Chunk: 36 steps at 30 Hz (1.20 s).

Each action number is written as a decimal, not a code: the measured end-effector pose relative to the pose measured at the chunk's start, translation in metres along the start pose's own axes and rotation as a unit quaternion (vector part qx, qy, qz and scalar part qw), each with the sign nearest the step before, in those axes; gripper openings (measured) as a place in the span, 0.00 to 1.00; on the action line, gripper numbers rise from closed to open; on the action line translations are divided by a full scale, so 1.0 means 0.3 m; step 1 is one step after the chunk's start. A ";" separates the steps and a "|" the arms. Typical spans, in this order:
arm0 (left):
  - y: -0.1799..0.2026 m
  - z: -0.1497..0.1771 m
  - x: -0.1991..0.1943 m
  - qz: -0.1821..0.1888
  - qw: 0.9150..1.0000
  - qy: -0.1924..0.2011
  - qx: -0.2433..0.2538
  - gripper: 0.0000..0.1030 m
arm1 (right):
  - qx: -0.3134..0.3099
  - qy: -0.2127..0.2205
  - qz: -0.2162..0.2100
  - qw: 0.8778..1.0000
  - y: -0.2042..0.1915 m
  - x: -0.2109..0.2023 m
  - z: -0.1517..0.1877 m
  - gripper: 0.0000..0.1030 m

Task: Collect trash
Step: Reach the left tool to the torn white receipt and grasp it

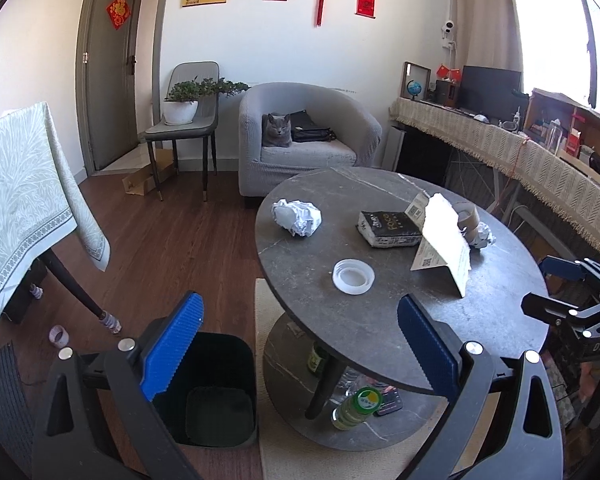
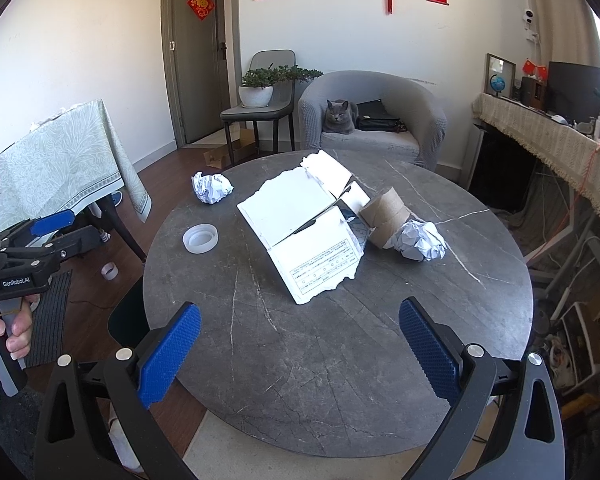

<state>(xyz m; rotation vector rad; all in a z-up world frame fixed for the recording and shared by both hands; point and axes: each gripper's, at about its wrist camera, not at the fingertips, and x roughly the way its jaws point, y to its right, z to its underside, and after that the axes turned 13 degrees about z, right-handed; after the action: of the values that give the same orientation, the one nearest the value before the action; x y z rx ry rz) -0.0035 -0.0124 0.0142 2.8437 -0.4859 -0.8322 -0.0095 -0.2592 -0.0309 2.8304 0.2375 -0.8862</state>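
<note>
Right wrist view puts the right gripper (image 2: 300, 344) over the near edge of the round table (image 2: 340, 380), its jaws spread wide and empty with only bare grey top between them. Straight ahead of those jaws, toward the middle of the table, stands the torn cardboard box (image 2: 300, 232), propped up with its printed flap facing the gripper and its long axis running from near right to far left. Just right of it lie the cardboard tubes (image 2: 384, 212), on their sides and touching the box, and the right paper ball (image 2: 420, 240) rests against the tubes. To the left of the box, apart from it, sits the white lid (image 2: 200, 239), and farther back on the left edge lies the left paper ball (image 2: 212, 187). Left wrist view shows the left gripper (image 1: 300, 344), also released and holding nothing, hanging off the table's left side: its left finger stands over the open black bin (image 1: 216, 392) on the floor, its right finger over the table rim. From there the lid and the left paper ball are nearest, so they seem the left hand's pieces, while the box, tubes and right ball look better suited to the right. A dark packet (image 1: 388, 228) lies behind the box, and a grey cat (image 1: 277, 130) sits on the far armchair (image 1: 340, 128).
</note>
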 end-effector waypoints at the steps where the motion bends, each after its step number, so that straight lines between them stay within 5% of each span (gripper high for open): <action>1: 0.007 -0.005 -0.002 0.009 1.000 0.005 -0.002 0.96 | 0.004 0.000 0.000 1.000 0.008 0.000 -0.001 0.97; 12: 0.128 -0.049 0.116 0.154 0.988 -0.003 -0.009 0.69 | 0.018 -0.002 0.003 1.000 0.044 0.031 -0.022 0.97; 20: 0.163 -0.078 0.270 0.203 0.978 -0.046 -0.032 0.43 | 0.013 -0.009 0.013 1.000 0.099 0.068 -0.039 0.81; 36: 0.151 -0.098 0.447 0.228 0.967 -0.068 -0.093 0.42 | 0.019 -0.017 0.010 1.000 0.170 0.128 -0.055 0.71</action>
<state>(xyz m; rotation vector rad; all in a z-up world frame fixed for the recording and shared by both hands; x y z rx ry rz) 0.1070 -0.0996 -0.0182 2.3707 -0.9776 -0.9216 0.0409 -0.3014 -0.0339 2.8444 0.1893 -0.9436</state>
